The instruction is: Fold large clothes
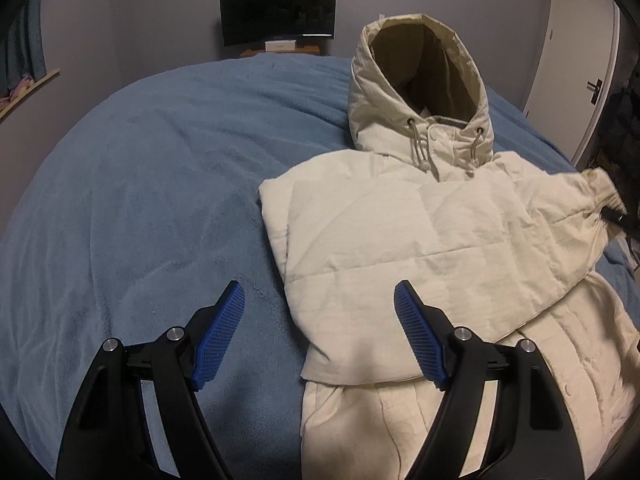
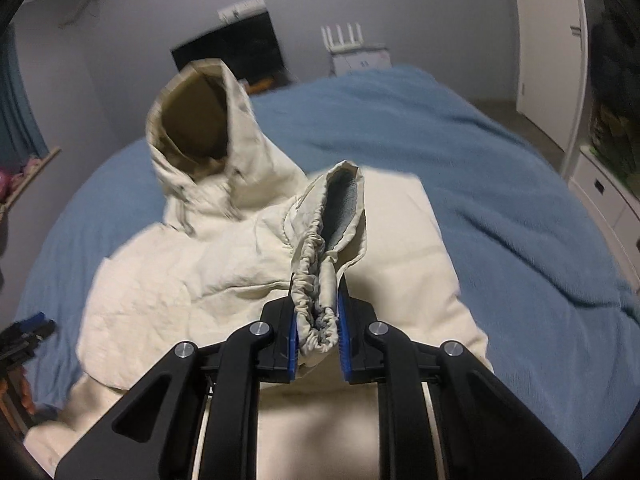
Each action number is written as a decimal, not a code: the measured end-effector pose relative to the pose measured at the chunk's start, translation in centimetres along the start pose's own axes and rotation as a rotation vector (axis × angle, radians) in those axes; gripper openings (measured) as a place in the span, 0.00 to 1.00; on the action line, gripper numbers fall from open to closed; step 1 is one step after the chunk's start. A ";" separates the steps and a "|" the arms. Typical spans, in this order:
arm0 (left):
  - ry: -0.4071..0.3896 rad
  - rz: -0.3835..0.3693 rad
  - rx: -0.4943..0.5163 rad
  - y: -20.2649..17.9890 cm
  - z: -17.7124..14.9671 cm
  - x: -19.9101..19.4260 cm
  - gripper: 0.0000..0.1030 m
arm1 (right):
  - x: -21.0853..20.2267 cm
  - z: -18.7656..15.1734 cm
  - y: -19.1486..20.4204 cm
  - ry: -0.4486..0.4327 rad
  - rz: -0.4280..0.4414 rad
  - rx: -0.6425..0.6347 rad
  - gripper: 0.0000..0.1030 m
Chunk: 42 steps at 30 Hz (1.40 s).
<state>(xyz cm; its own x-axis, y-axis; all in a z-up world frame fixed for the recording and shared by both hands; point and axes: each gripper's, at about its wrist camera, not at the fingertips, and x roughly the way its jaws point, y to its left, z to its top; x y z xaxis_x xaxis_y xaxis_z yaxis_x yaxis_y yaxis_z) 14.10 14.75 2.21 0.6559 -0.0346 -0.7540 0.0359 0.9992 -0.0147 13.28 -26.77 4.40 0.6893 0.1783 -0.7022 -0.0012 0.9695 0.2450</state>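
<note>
Nearest, the right gripper [image 2: 318,320] pinches the elastic cuff of the cream padded hooded jacket [image 1: 420,232], lying on the blue fleece bedspread [image 1: 140,200]. At nine o'clock the left gripper [image 1: 320,300] hovers, jaws spread. One sleeve looks folded in; body folds remain.

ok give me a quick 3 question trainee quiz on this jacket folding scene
1. True or false: the left claw is clamped on the jacket.
2. What does the right claw grip? A) hood B) sleeve cuff C) drawstring
3. Fill in: the jacket lies on a ___ blanket.

Key:
1. False; it is open, holding nothing.
2. B, the elastic sleeve cuff; the hood is free.
3. Blue.
</note>
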 end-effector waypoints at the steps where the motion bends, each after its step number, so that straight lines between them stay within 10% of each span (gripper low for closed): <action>1: 0.006 0.002 0.007 -0.1 0.0 0.2 0.72 | 0.9 -0.4 -0.4 0.026 -0.005 0.010 0.13; 12: 0.052 0.032 0.058 -1.0 -0.3 1.4 0.72 | 5.1 -2.5 -1.8 0.109 -0.050 0.016 0.17; 16: 0.052 0.030 0.057 -1.0 -0.4 1.3 0.72 | 3.3 -2.2 -1.6 0.082 -0.093 -0.027 0.39; 25: 0.056 0.058 0.110 -2.4 -0.4 1.3 0.75 | 0.2 -0.5 2.8 -0.032 -0.035 -0.197 0.55; 42: 0.192 0.072 0.197 -5.6 1.8 9.8 0.81 | 8.6 -1.4 2.7 0.122 -0.004 -0.223 0.58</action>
<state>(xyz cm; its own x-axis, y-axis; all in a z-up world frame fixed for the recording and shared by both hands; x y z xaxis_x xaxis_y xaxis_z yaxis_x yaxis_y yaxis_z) 21.64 8.81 -3.92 0.5081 0.0586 -0.8593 0.1524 0.9758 0.1567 18.19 -22.33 -1.92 0.5971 0.1807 -0.7816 -0.1682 0.9808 0.0982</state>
